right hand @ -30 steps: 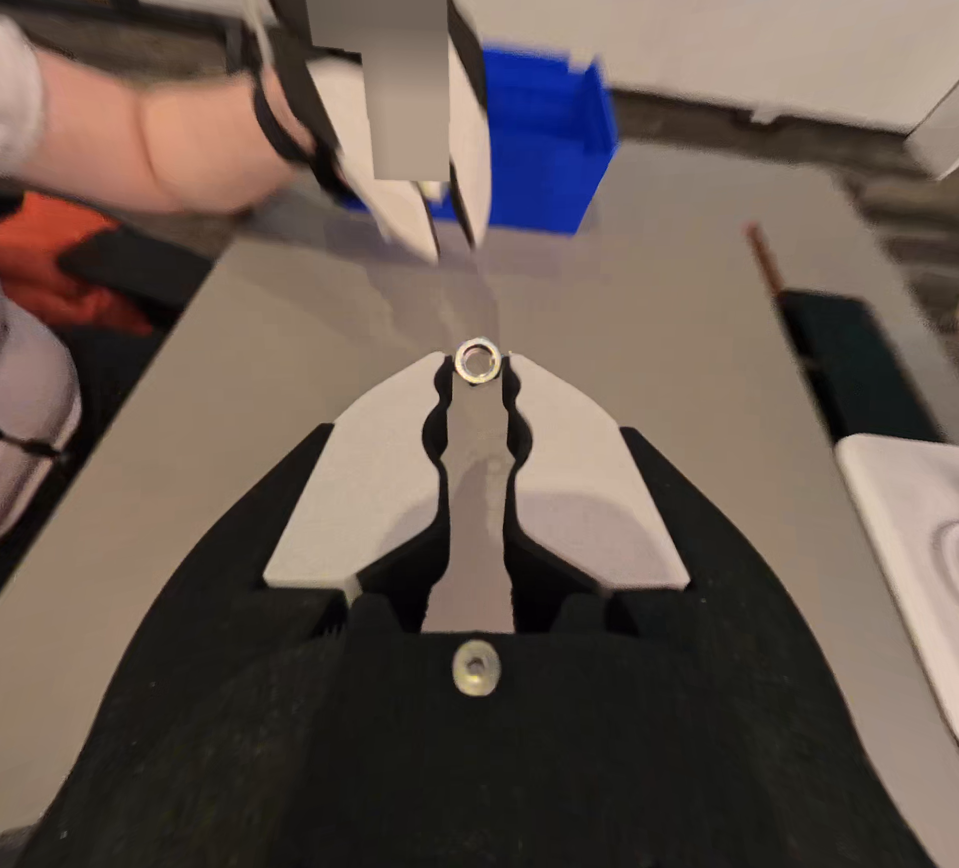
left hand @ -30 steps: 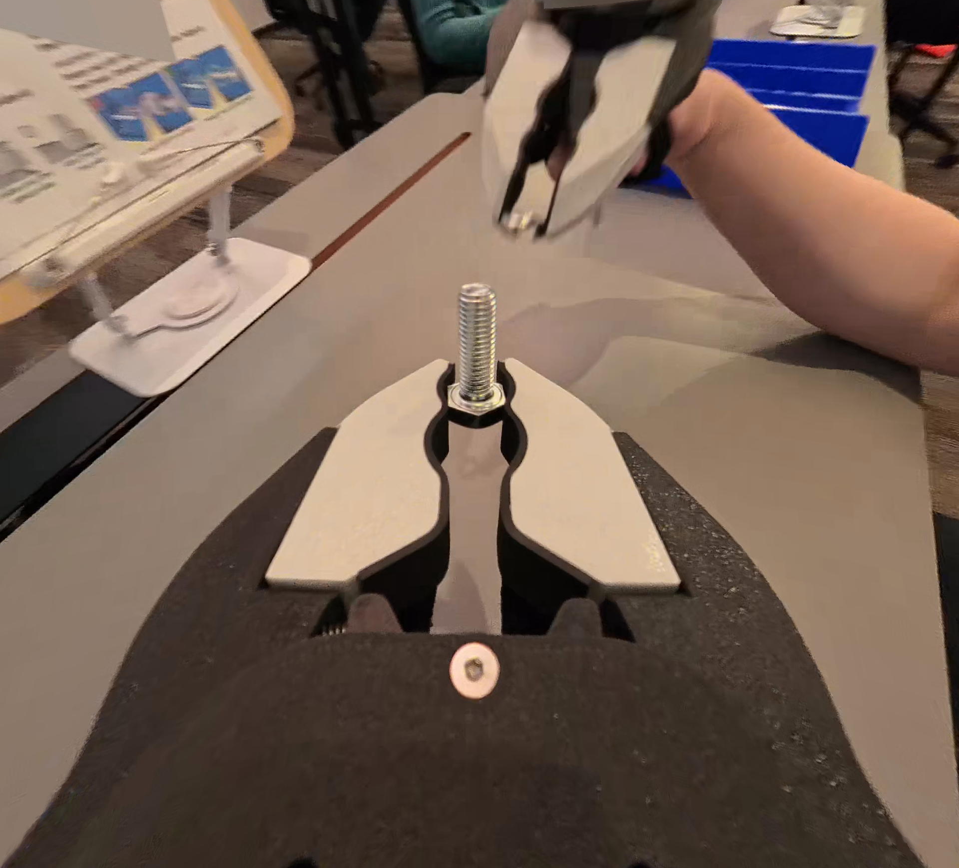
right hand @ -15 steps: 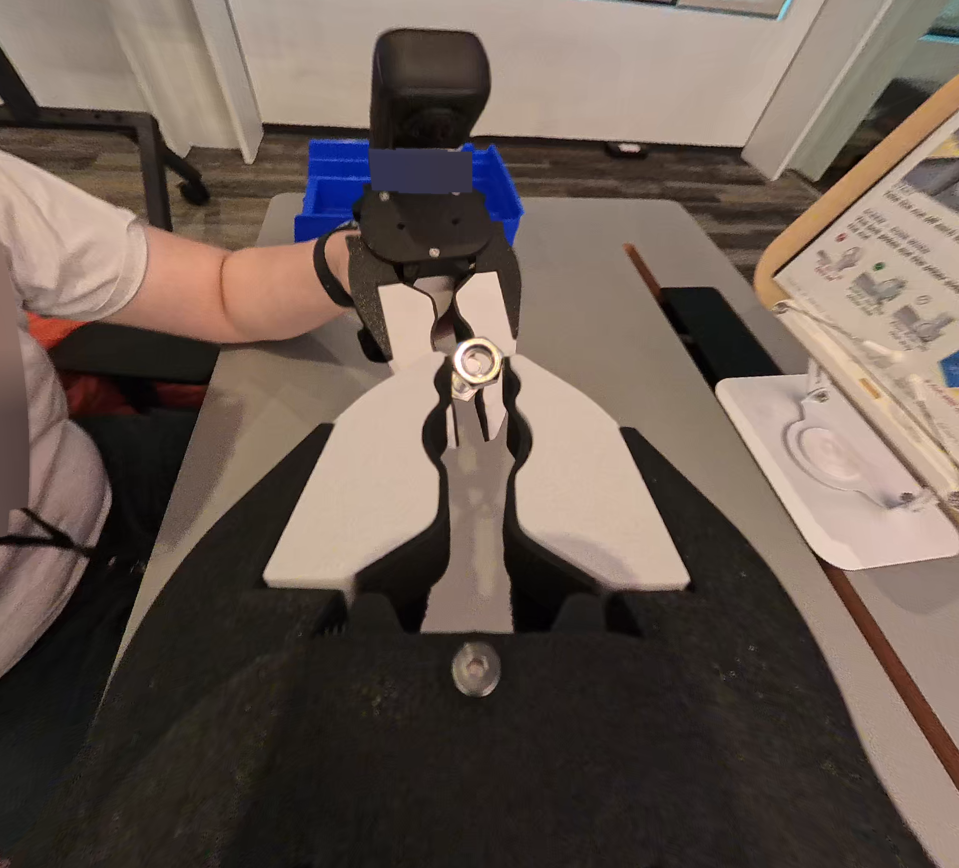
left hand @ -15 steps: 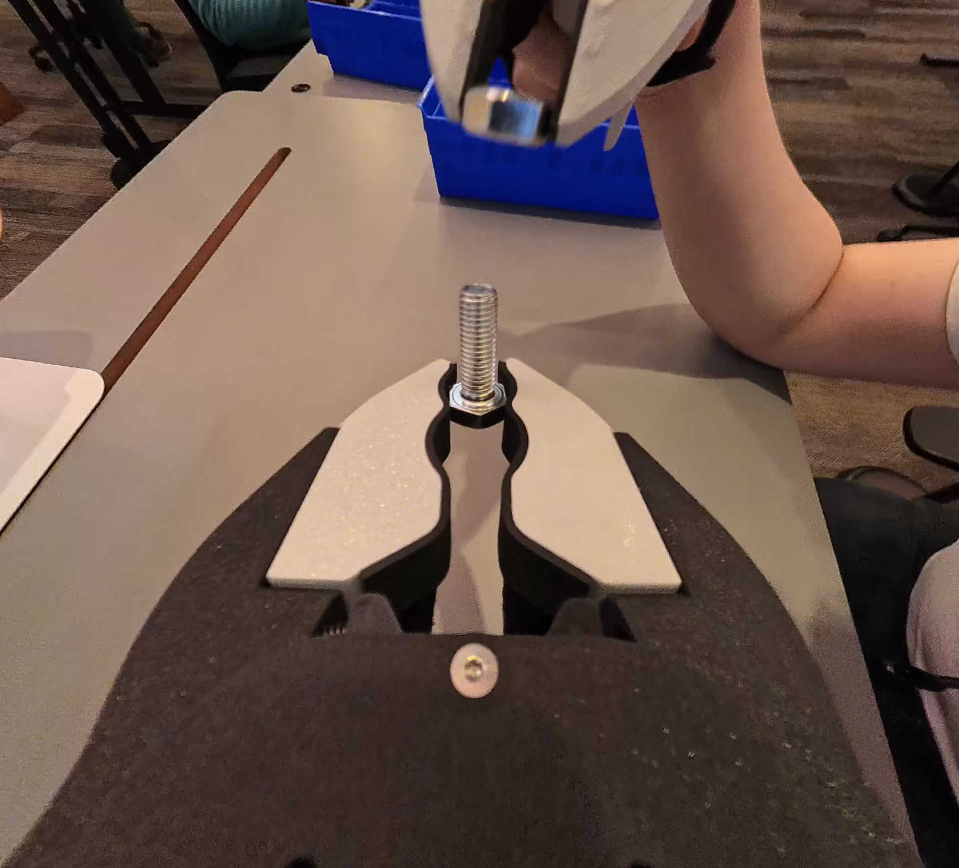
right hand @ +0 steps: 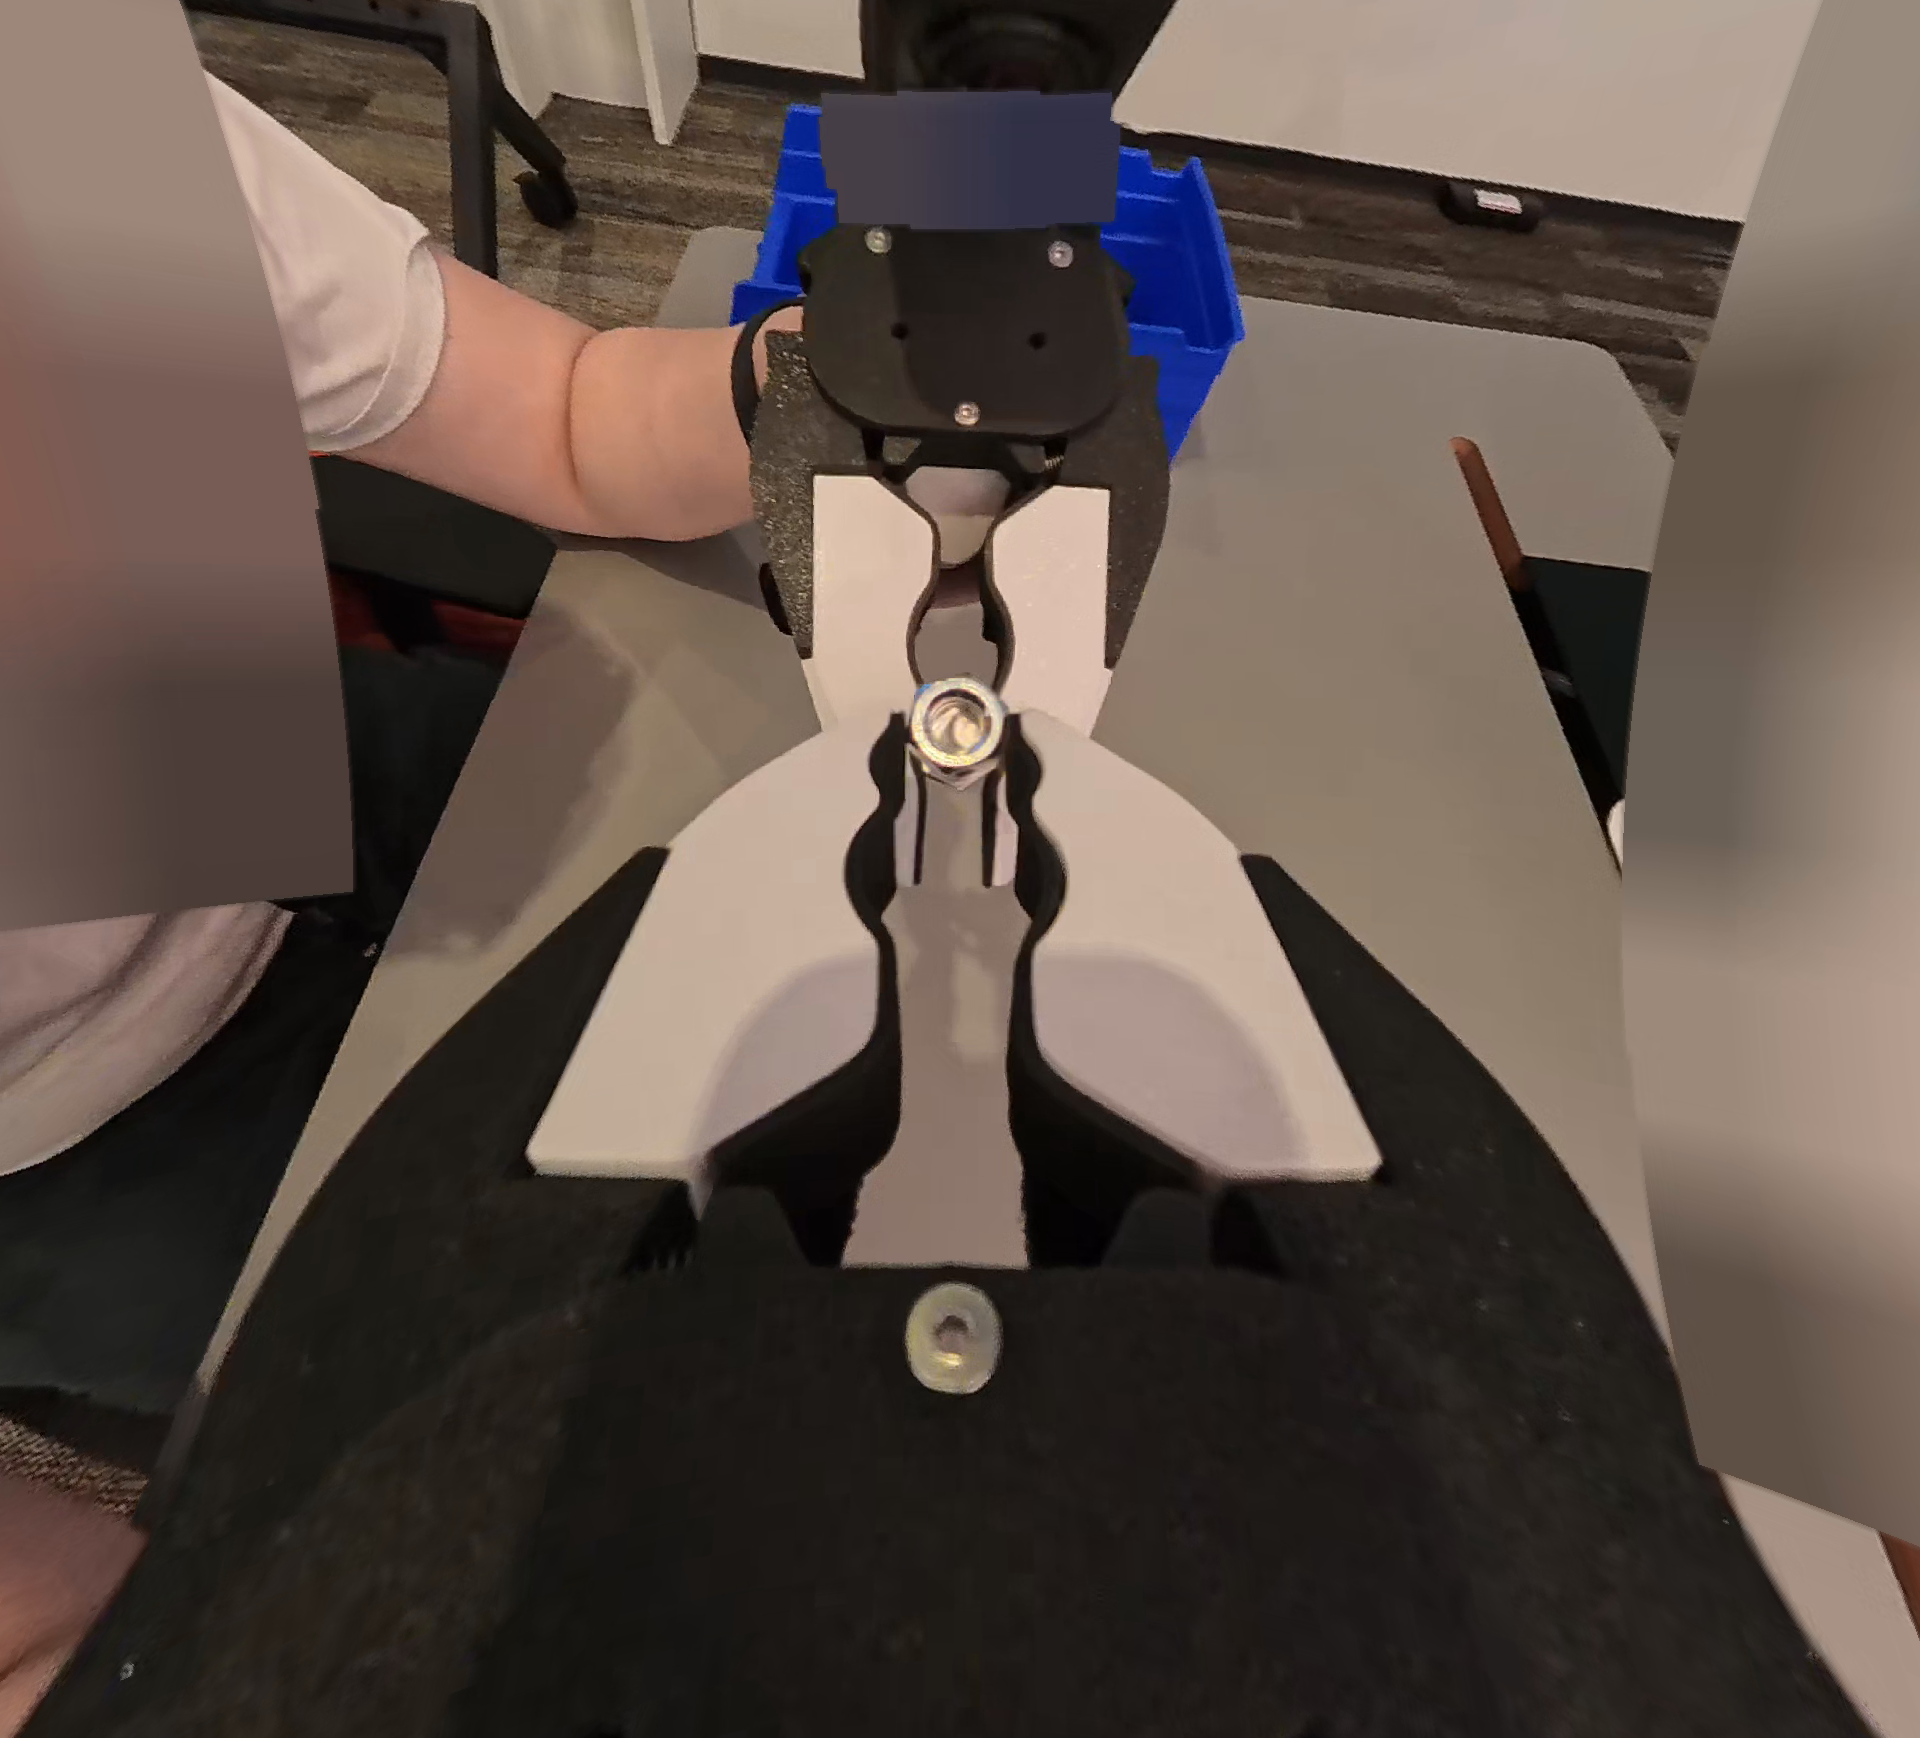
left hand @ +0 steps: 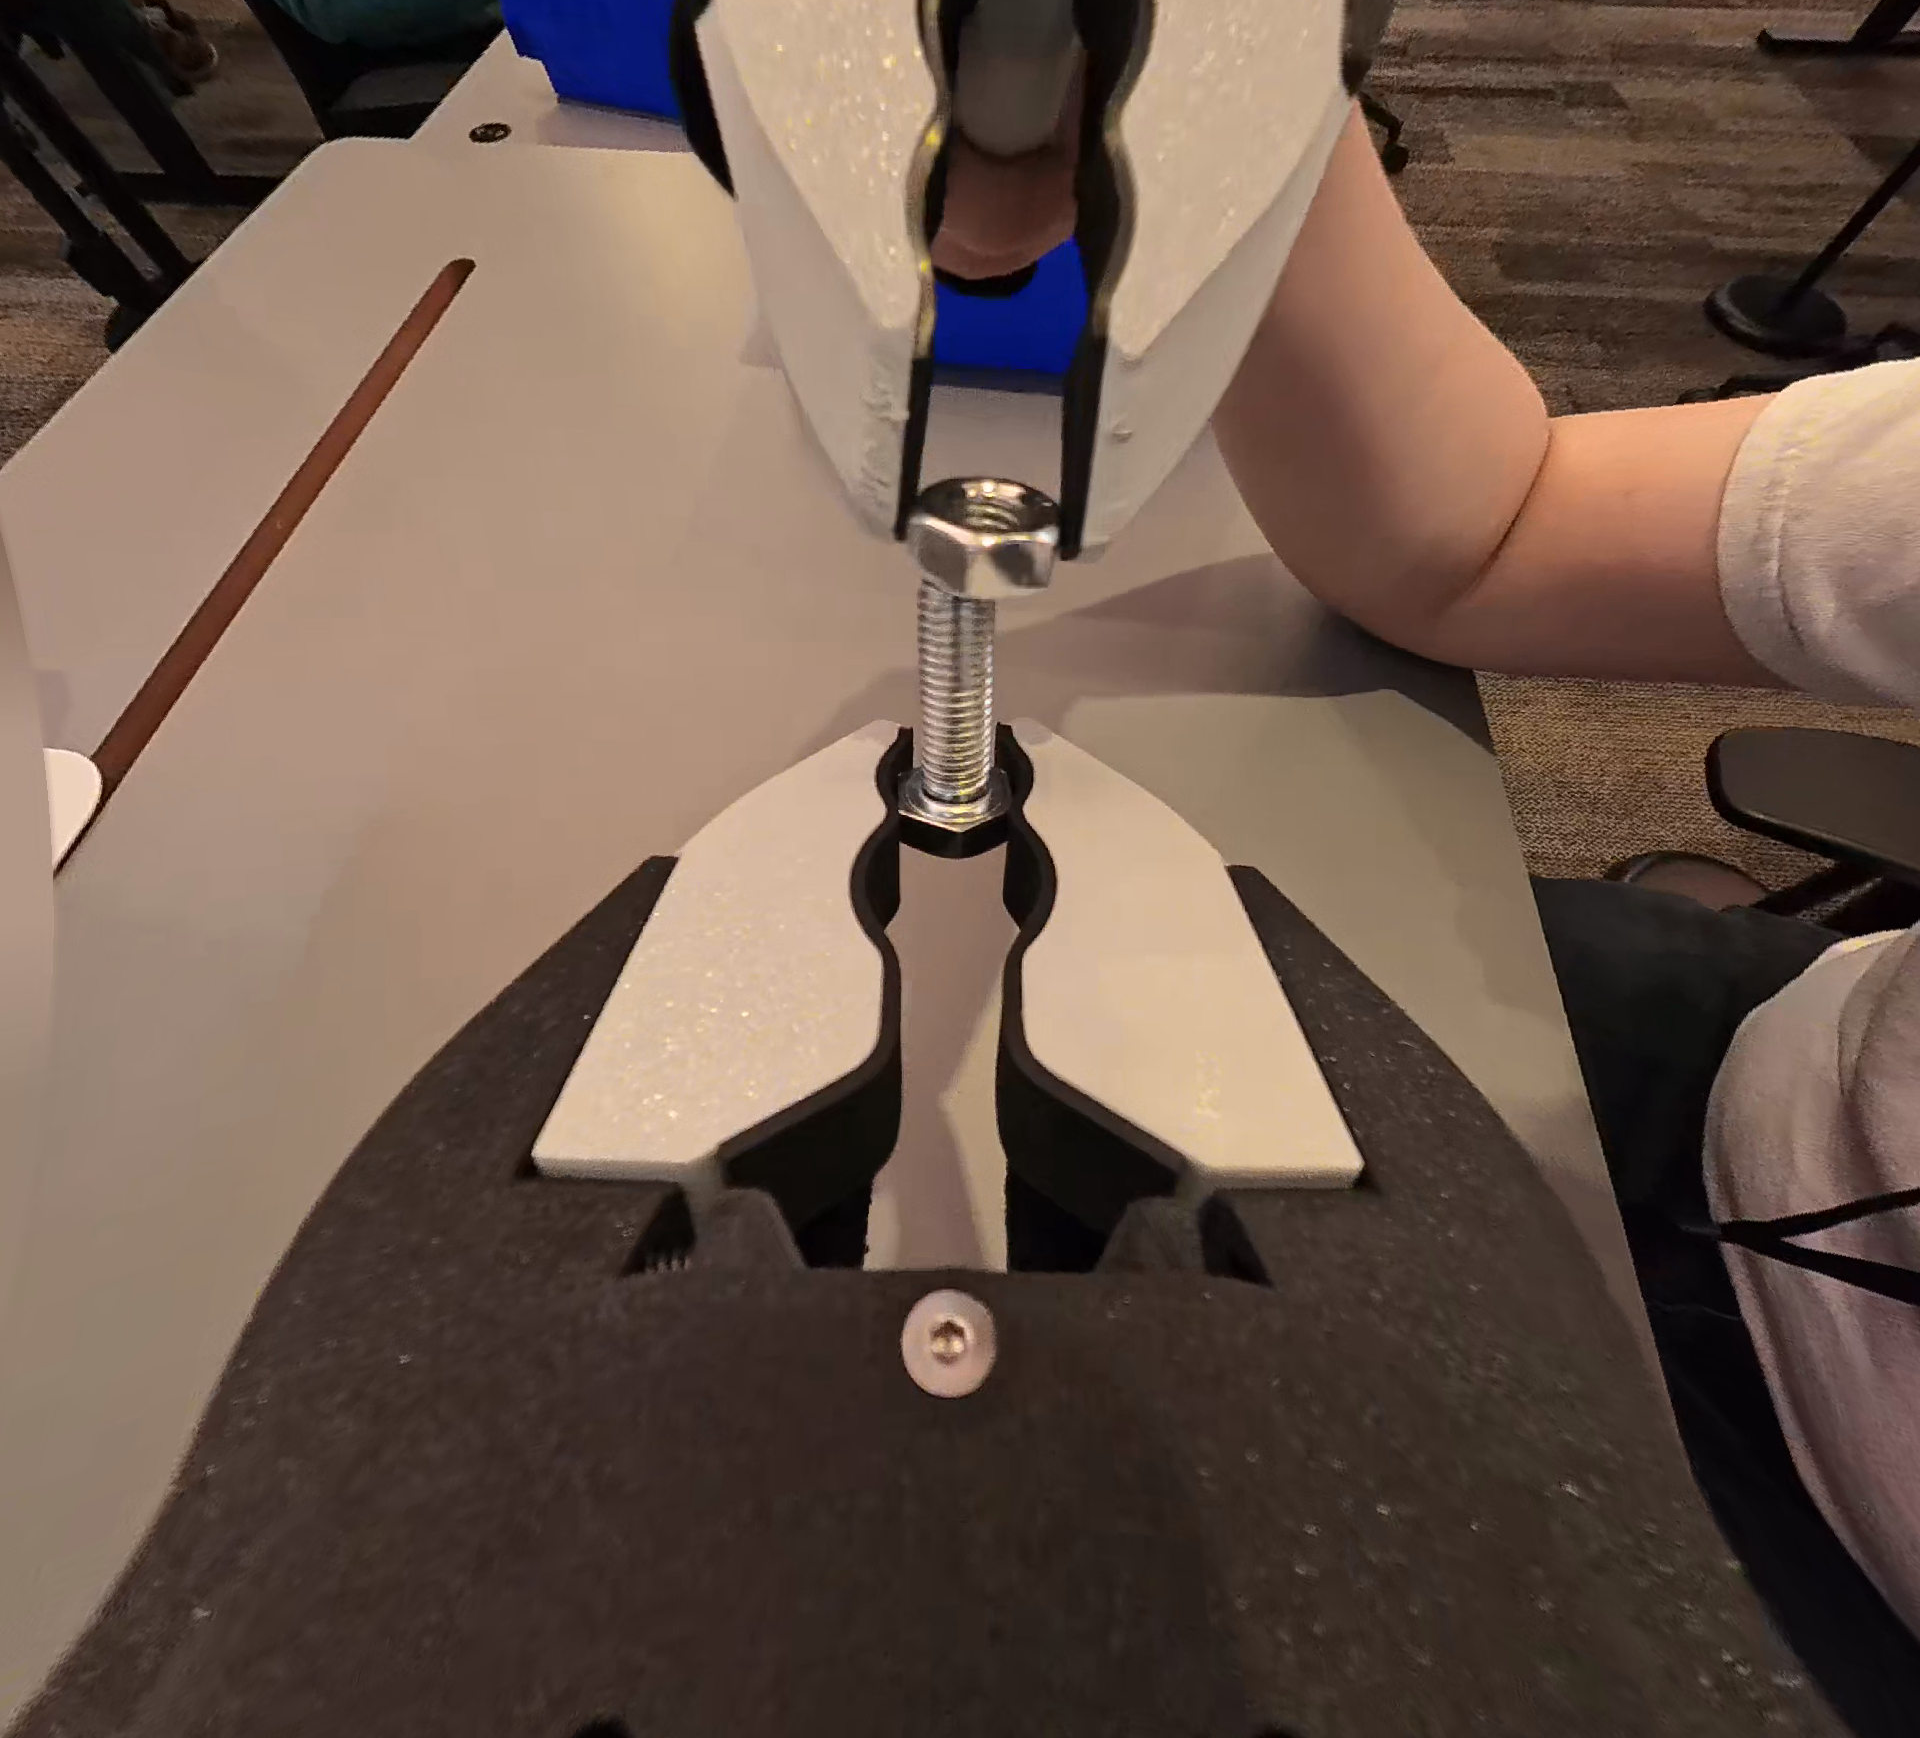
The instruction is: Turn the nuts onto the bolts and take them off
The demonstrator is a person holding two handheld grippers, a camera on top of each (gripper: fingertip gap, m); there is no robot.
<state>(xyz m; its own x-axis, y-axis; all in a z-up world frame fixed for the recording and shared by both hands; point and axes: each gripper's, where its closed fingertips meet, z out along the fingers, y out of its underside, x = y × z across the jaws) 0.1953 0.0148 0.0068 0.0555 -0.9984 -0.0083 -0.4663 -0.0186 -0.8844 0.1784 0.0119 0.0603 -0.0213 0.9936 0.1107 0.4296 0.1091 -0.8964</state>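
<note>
Left gripper (left hand: 948, 779) jaws pinching bolt (left hand: 954, 691) head, shaft upright. Right gripper (left hand: 987, 535) jaws pinching nut (left hand: 985, 547) atop bolt tip, above grey surface (left hand: 520, 649).

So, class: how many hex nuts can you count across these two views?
1. The hex nut is gripped in the right gripper's jaws, sitting at the tip of the bolt that the left gripper holds by its head. More may lie hidden inside the blue bin.
</note>
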